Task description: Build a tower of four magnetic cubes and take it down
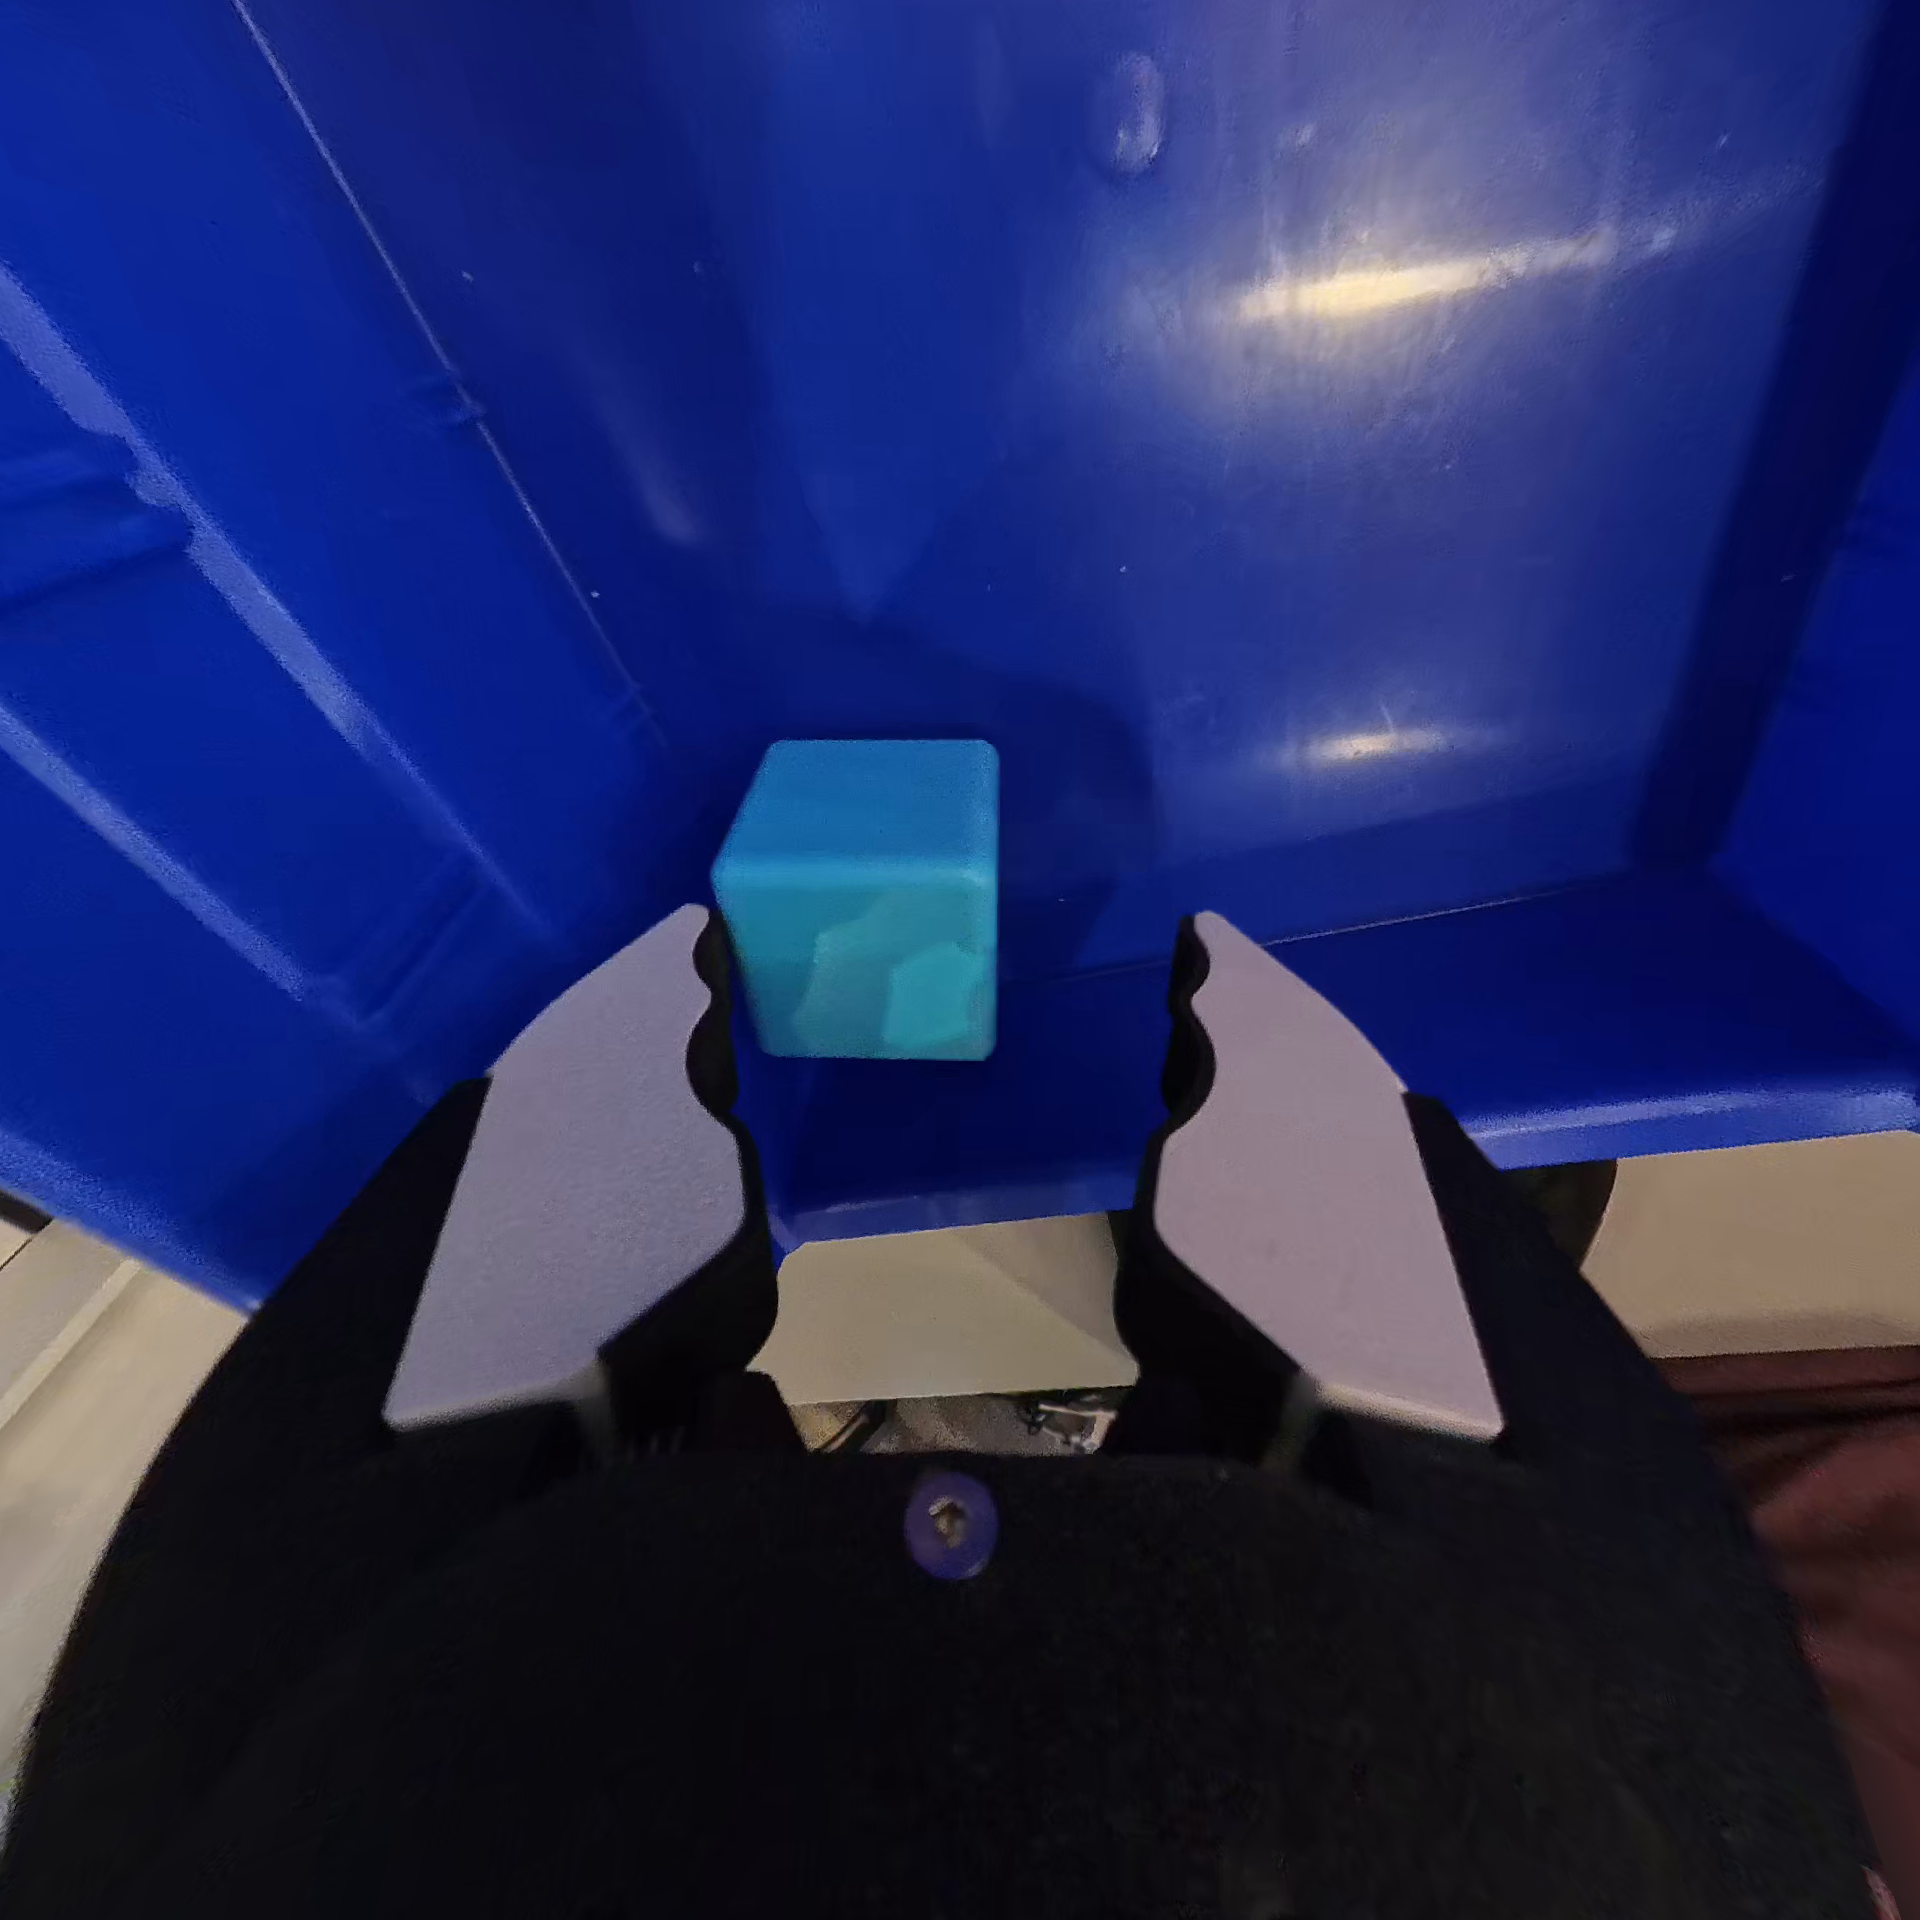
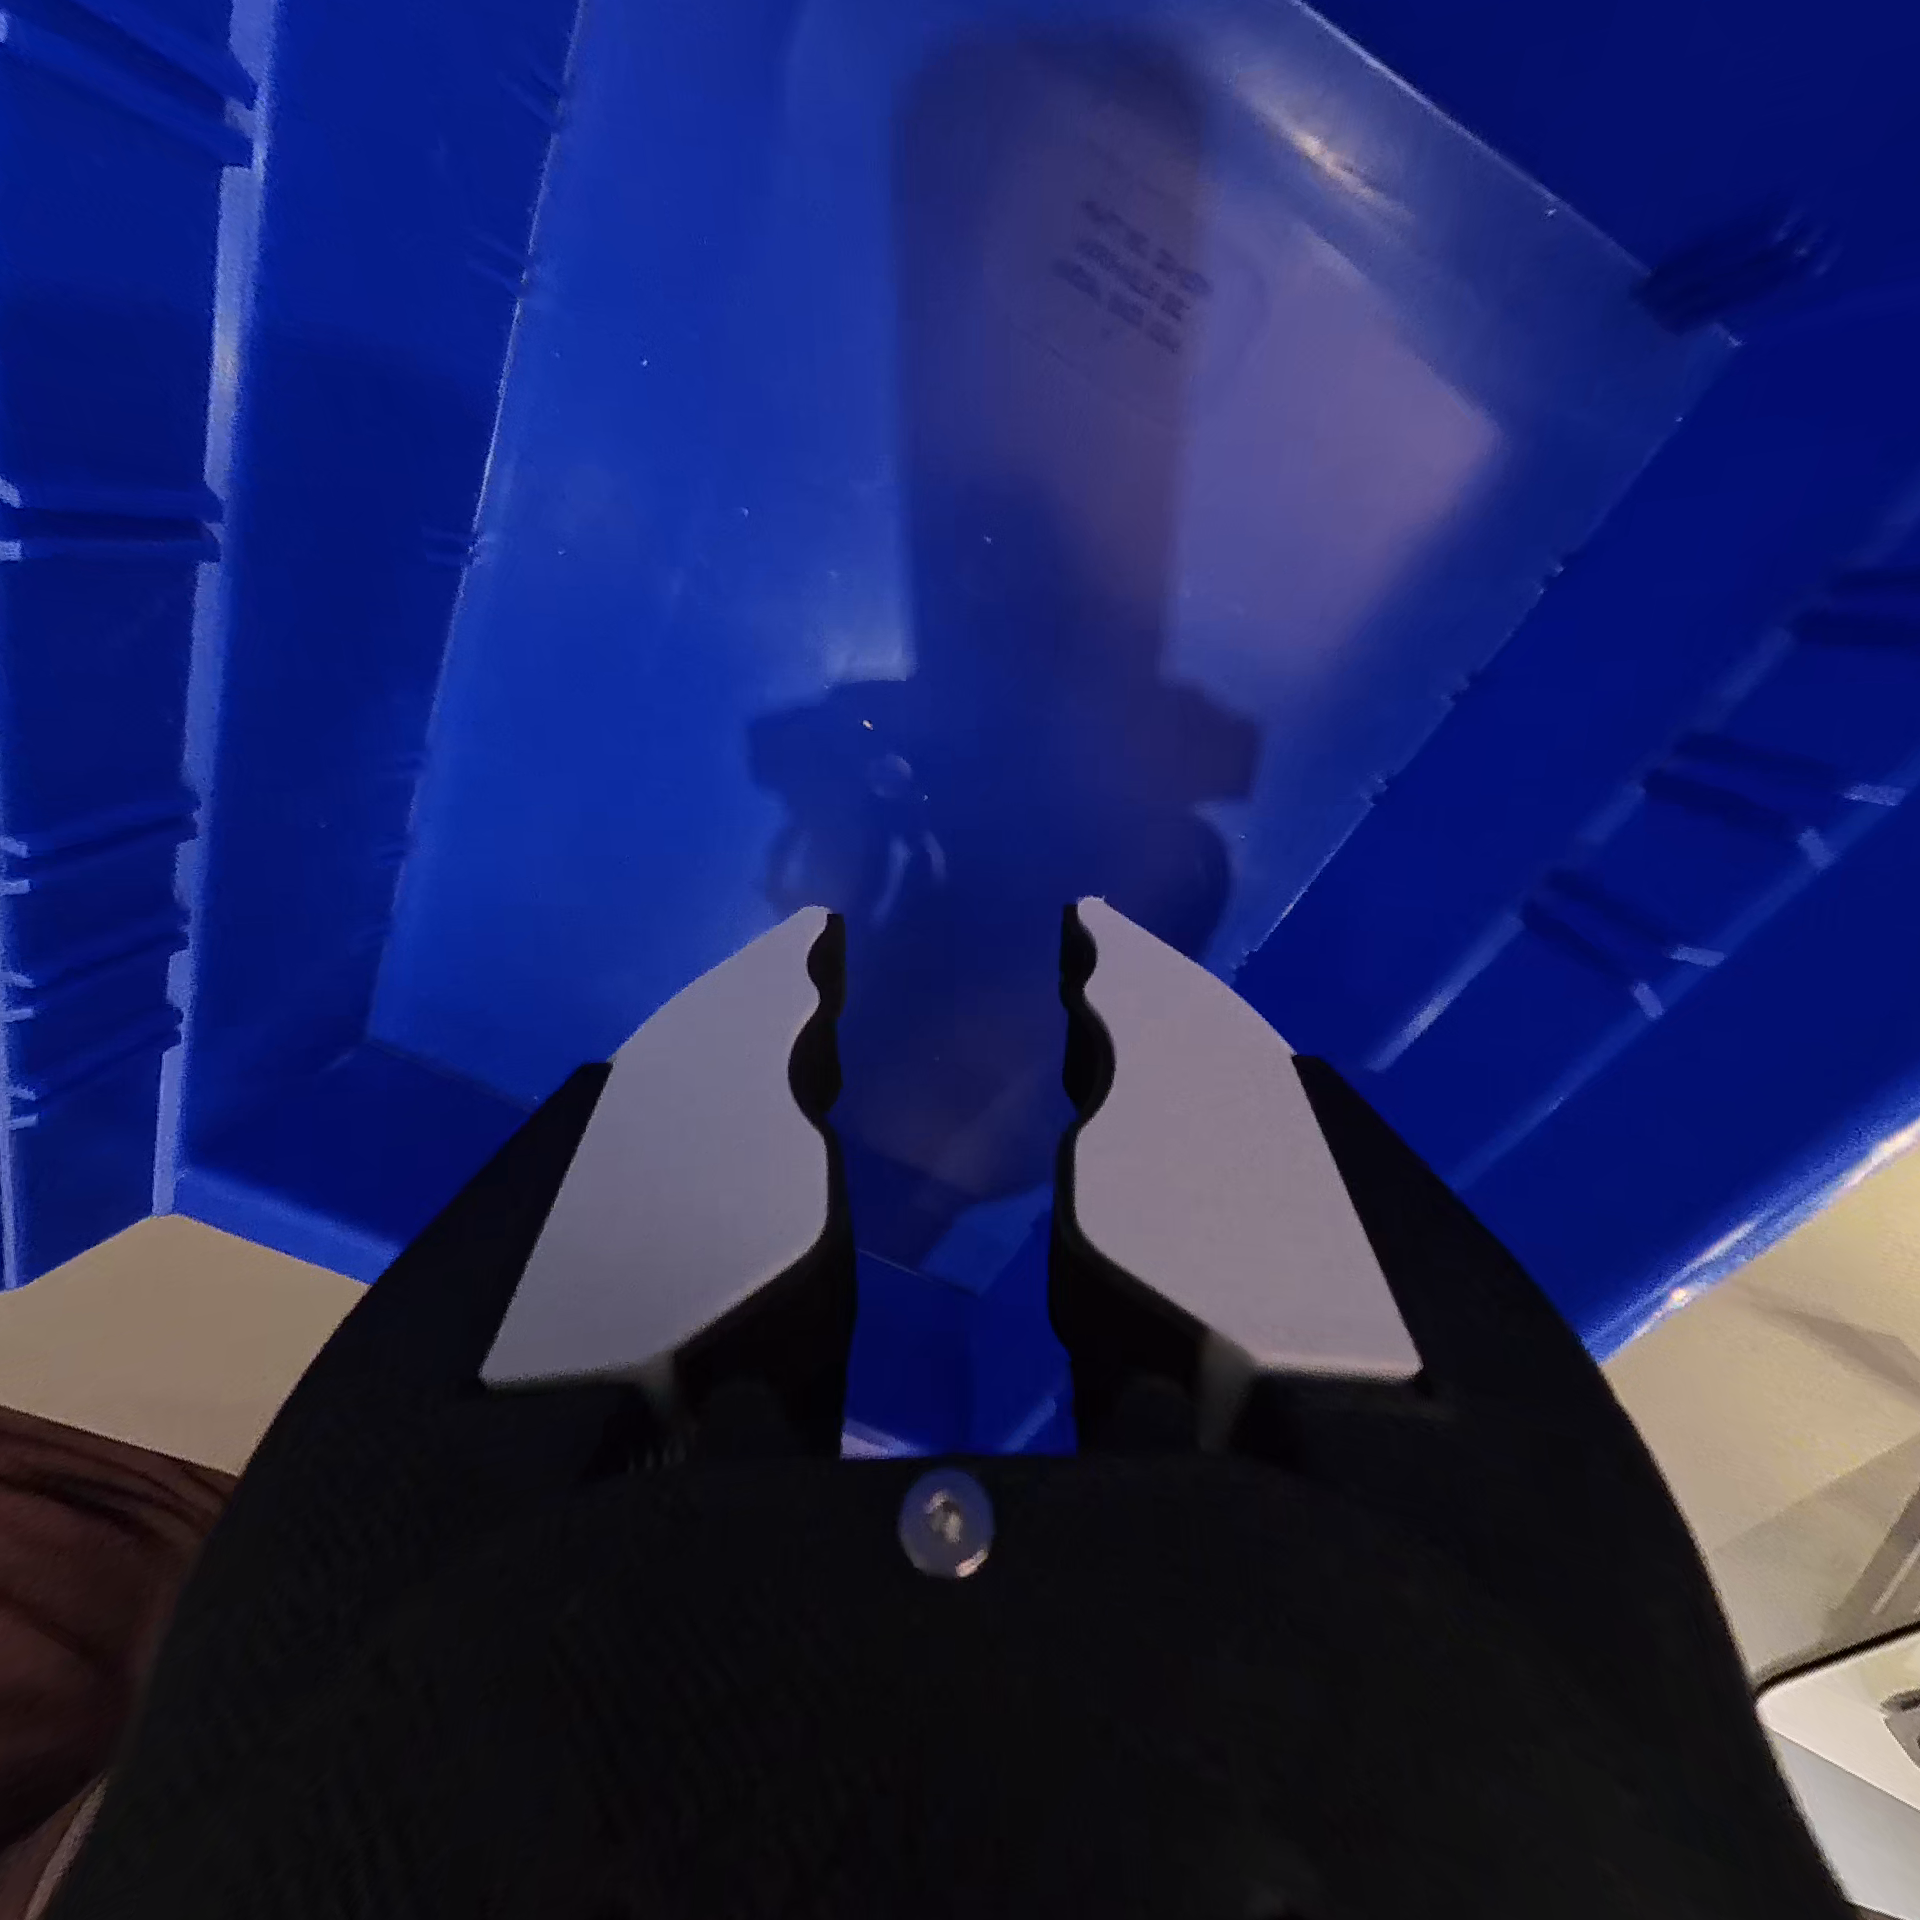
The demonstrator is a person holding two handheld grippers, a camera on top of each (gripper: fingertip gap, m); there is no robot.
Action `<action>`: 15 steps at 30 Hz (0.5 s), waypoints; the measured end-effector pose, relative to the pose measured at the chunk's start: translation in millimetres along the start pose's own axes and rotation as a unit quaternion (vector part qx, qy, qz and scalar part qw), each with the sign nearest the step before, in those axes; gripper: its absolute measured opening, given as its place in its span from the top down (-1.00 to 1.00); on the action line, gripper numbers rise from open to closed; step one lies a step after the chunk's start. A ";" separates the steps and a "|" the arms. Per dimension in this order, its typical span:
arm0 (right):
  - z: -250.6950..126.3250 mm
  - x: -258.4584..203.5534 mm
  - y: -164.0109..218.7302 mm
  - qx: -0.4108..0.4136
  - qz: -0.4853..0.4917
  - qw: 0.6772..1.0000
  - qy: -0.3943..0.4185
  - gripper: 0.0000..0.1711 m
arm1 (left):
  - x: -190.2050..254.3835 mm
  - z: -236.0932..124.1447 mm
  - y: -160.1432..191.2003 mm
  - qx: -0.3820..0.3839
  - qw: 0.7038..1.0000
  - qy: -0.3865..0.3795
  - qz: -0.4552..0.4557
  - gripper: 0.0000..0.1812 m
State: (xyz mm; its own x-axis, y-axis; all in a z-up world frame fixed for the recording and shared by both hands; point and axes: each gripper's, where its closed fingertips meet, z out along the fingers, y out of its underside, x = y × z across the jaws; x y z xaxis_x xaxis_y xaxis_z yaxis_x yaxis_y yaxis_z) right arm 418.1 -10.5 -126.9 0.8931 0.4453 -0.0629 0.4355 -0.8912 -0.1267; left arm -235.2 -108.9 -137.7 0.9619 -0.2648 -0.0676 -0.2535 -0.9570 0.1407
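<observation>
- Left wrist view: left gripper (image 1: 940, 925) fingers spread wide, nothing held.
- Teal cube (image 1: 868, 904) sits on the floor of a blue plastic bin (image 1: 1351, 520), just past the fingertips, nearer the left finger (image 1: 592, 1143). Its edge looks right next to that fingertip; can't tell if they touch. Clear gap to the right finger (image 1: 1309, 1143).
- Only one cube shows in either view; no stack in sight.
- Bin floor is glossy, with light glare at upper right. A ribbed wall runs along the left.
- Bin's near rim sits over a pale surface (image 1: 935, 1309) seen between the fingers.
- Dark reddish fabric (image 1: 1829, 1507) at the right edge.
- Right wrist view: right gripper (image 2: 951, 925) fingers partly open, a narrower gap than the left, nothing between them.
- It points into the blue bin (image 2: 644, 623); the floor there is bare and shows a blurry dark reflection (image 2: 997, 790) of the gripper ahead of the tips.
- Ribbed bin walls at left and right.
- Pale surface (image 2: 187, 1309) shows below the bin rim on both sides.
- No cube in this view.
</observation>
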 end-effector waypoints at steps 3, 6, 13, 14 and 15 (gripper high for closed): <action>0.6 -1.3 -0.3 -0.002 -0.002 1.000 0.001 0.50 | 0.6 6.9 4.7 -0.020 1.000 0.007 0.007 0.30; 1.4 -2.7 0.7 -0.007 -0.006 1.000 0.001 0.50 | 1.5 10.5 5.4 -0.031 0.999 0.017 0.011 0.46; 4.3 -4.0 2.8 -0.019 -0.009 1.000 0.002 0.50 | 13.0 -31.2 -19.6 0.079 0.996 0.008 0.034 0.46; 4.4 -4.0 3.1 -0.020 -0.009 1.000 0.002 0.50 | 14.0 -45.6 -20.4 0.104 0.994 -0.006 0.033 0.46; 4.6 -3.9 3.4 -0.021 -0.009 1.000 0.003 0.50 | 16.4 -61.9 -20.2 0.132 0.991 -0.020 0.032 0.46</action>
State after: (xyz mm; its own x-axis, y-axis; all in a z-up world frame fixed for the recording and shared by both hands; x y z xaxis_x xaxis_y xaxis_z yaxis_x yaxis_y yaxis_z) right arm 415.6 -14.9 -131.6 0.8858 0.4607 -0.0557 0.4554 -0.8861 -0.0860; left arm -208.0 -86.6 -80.5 0.9395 -0.3259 -0.1058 -0.3372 -0.9341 -0.1170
